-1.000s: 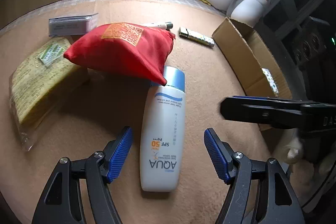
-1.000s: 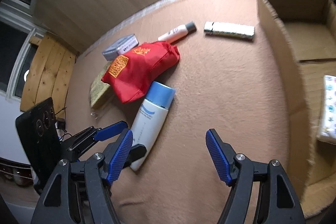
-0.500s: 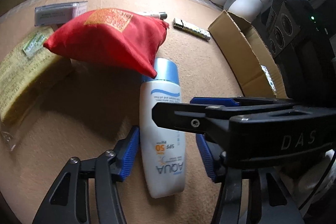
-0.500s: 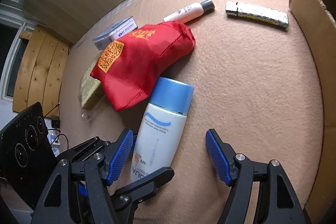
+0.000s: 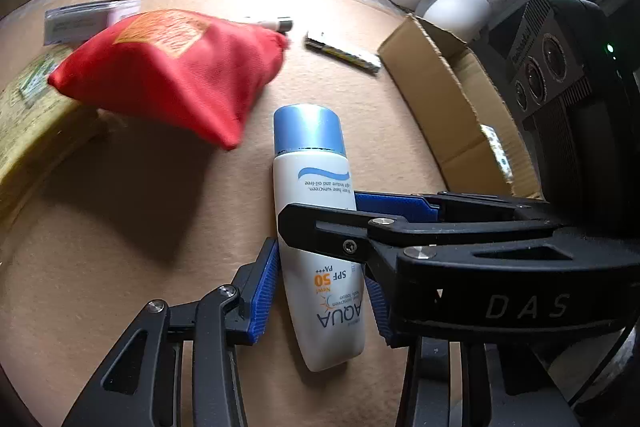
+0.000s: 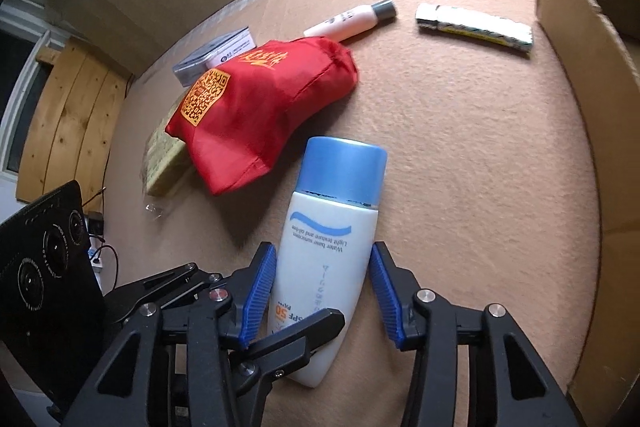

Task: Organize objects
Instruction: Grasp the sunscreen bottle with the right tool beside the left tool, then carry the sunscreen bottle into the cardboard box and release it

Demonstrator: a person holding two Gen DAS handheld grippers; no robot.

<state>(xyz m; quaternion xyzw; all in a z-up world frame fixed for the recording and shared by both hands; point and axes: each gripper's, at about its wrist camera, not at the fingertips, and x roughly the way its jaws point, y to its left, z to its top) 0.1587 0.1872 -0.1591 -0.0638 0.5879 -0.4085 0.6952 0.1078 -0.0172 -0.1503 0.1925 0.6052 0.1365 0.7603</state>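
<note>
At the far left we see a yellow sponge pack (image 5: 28,115) and a grey box (image 5: 84,21) near the mat's curved edge, with a red pouch (image 5: 172,71) propped over the sponge, its lower corner just short of the sunscreen bottle (image 5: 316,227). The bottle lies flat on the tan mat (image 5: 120,227), blue cap pointing away from us, roughly mid-mat. Our left gripper (image 5: 320,291) straddles the bottle's lower body, its blue pads (image 5: 264,291) close against both sides, though we cannot tell if they are clamped or only touching. Our right gripper (image 6: 324,291) straddles the same bottle higher up; its left pad sits against the bottle wall while a thin gap shows at the right pad, so we read it as not yet clenched. The two tools cross over the bottle, leaving little room there. Beyond the pouch lie a small white tube (image 6: 352,21) and a patterned wrapped bar (image 6: 476,27), well apart from the bottle. Bare mat stretches to the right of the bottle up to the cardboard box (image 6: 580,67), whose near wall stands along the mat's right edge.
</note>
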